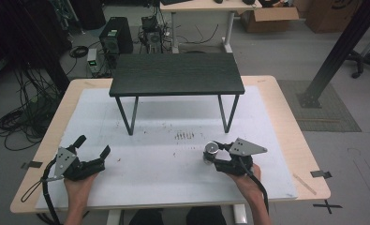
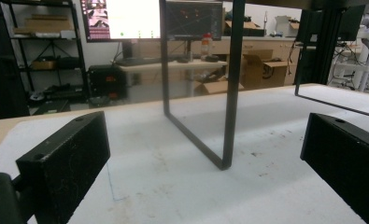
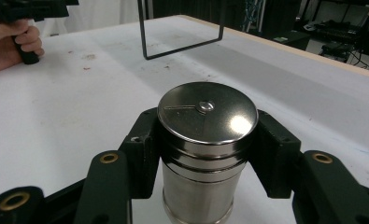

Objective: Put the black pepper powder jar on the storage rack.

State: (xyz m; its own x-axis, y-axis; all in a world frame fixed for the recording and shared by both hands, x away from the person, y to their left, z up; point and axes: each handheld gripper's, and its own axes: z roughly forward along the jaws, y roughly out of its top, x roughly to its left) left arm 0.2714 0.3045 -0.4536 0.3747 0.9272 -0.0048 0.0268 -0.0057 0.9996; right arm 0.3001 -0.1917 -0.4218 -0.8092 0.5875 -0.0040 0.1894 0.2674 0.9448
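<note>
1. Now, high view: the right gripper point(image 1: 214, 154) pinches a steel canister point(image 1: 212, 151) standing upright at its tip, ahead of the right hand point(image 1: 246, 180); the left gripper point(image 1: 92, 146) sits well apart, jaws spread.
2. Left gripper view: nothing between the spread jaws, the black shelf point(image 2: 229, 84) leg ahead.
3. Right gripper view: both pads clamp the canister point(image 3: 205, 144) just under its lid, long axis vertical.

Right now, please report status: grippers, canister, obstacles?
Right gripper shut on steel canister, upright. Left gripper open, empty. Black shelf stands ahead.
</note>
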